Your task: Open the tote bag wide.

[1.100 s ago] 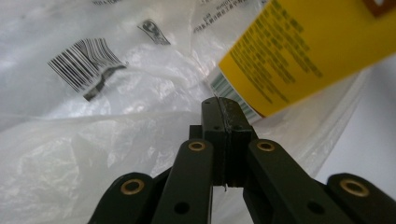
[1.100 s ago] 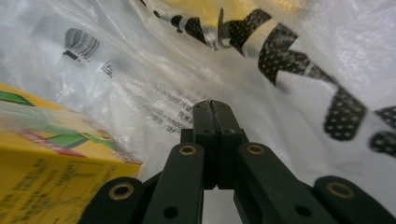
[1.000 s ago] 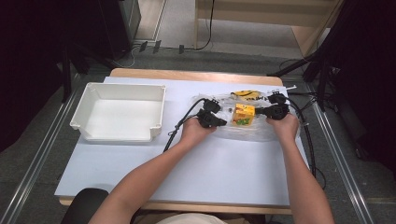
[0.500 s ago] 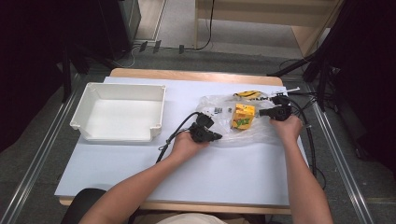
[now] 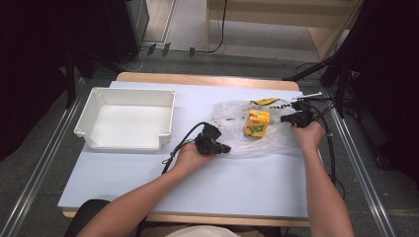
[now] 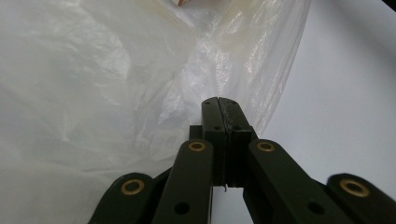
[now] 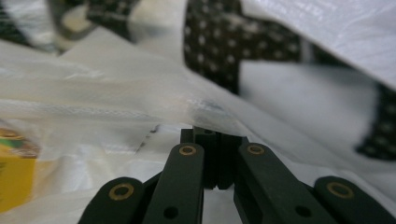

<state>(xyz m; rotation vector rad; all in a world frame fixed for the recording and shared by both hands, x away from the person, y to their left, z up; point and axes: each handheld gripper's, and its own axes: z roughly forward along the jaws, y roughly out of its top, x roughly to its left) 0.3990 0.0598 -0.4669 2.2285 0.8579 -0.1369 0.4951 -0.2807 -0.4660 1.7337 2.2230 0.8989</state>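
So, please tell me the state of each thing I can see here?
Plastic bag: flat on the table, pinched at both sides.
Yellow carton: inside the bag, lying down.
White bin: empty.
Left tool: shut on the bag.
Right tool: shut on the bag.

The plastic bag (image 5: 276,129) at centre right of the high view is clear with a milky sheen, and carries yellow-and-black print near its upper edge. Inside it sits a small carton (image 5: 257,123) — yellow and orange, with a green patch on its front. The 2 grippers, left gripper (image 5: 223,147) and right gripper (image 5: 285,119), are black; brass-coloured rivets dot their arms in the gripper views. At left stands a white bin (image 5: 94,140) on a pale blue-white table (image 5: 237,187) edged in light wood.
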